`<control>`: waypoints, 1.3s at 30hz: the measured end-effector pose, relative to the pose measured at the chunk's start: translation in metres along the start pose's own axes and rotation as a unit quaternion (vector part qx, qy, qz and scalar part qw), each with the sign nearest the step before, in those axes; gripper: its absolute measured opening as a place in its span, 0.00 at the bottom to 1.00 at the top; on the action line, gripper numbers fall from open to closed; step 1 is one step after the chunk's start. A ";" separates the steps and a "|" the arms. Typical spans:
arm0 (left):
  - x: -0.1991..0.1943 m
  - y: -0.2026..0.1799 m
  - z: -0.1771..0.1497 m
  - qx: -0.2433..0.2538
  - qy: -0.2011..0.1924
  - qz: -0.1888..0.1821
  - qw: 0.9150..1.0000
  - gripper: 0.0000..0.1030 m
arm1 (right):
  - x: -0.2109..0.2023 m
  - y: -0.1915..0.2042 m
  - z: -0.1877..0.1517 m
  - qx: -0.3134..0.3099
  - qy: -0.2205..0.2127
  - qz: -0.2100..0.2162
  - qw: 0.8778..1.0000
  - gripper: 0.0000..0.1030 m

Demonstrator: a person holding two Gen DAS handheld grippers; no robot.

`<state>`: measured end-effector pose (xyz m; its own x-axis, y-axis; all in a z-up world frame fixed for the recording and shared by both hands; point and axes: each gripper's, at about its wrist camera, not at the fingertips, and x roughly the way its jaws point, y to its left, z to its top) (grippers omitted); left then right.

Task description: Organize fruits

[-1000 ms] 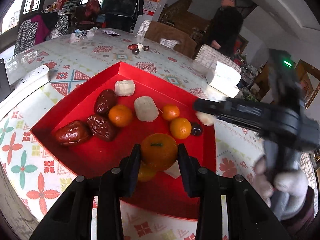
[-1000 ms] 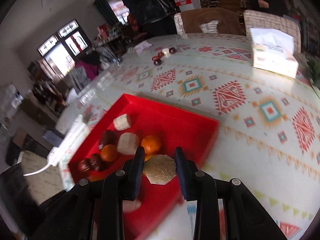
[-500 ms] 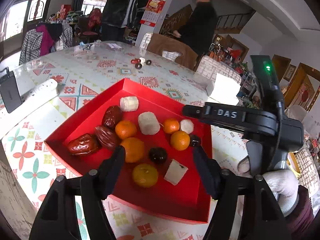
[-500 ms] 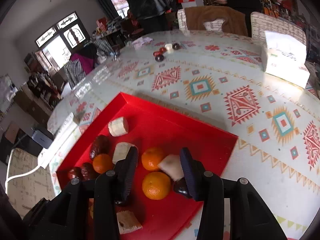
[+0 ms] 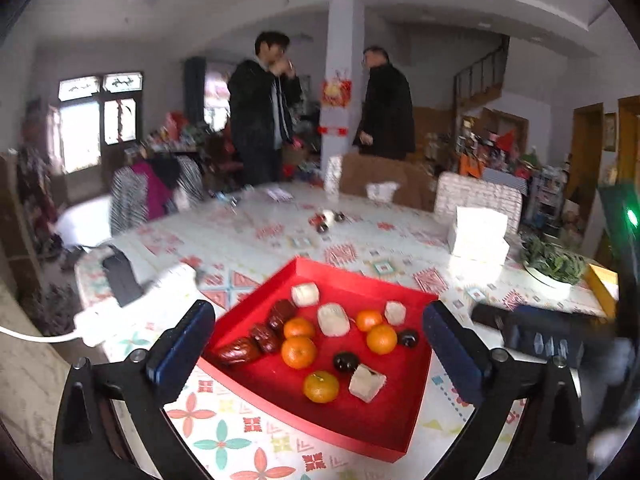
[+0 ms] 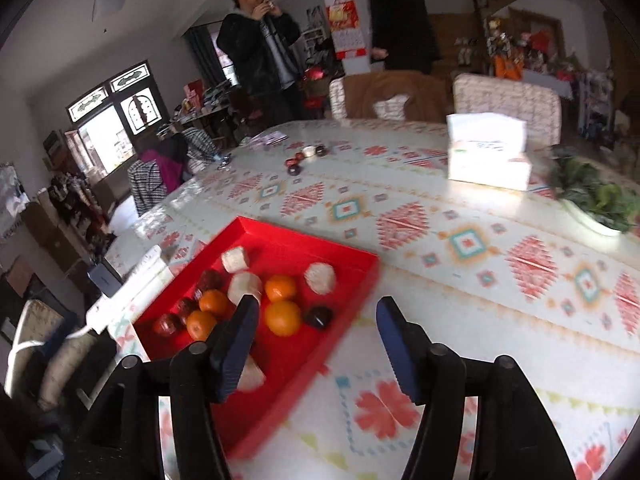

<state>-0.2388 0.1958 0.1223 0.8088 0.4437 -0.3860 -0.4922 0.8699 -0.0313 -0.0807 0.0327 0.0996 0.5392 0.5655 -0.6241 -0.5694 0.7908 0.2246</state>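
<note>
A red tray [image 5: 376,428] lies on the patterned table. It holds several oranges [image 5: 299,352], red dates [image 5: 239,352], dark round fruits [image 5: 345,362] and pale cakes [image 5: 333,319]. My left gripper [image 5: 316,344] is open wide and empty, raised above the tray's near side. My right gripper [image 6: 316,344] is open and empty, above the tray's near right corner [image 6: 280,380]. In the right wrist view the same oranges [image 6: 282,317] and pale cakes [image 6: 320,277] show. The right gripper's body [image 5: 540,332] shows at the right edge of the left wrist view.
A white tissue box [image 6: 486,152] and a bowl of greens [image 6: 592,200] stand at the far right. A white power strip [image 5: 132,304] and a dark phone [image 5: 120,280] lie left of the tray. Small items [image 6: 306,156] sit far back. Two people [image 5: 264,108] stand behind chairs.
My left gripper let go of an orange in the tray, my right gripper let go of a pale cake. Both opened wide and drew back and up from the tray.
</note>
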 end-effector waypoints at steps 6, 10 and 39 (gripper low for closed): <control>-0.018 -0.021 -0.011 0.023 -0.007 0.071 0.997 1.00 | -0.033 -0.009 -0.038 0.015 -0.006 -0.022 1.000 0.69; -0.029 -0.036 -0.018 0.040 -0.015 0.088 0.995 1.00 | -0.046 -0.008 -0.057 0.015 -0.011 -0.029 0.999 0.74; 0.013 -0.002 -0.036 -0.026 0.094 0.028 0.995 1.00 | -0.026 0.032 -0.090 -0.054 0.020 -0.087 0.995 0.80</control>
<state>-0.2392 0.1922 0.0842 0.7069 0.4396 -0.5541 -0.5554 0.8301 -0.0500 -0.1682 0.0222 0.0558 0.6118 0.4113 -0.6756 -0.5347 0.8445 0.0299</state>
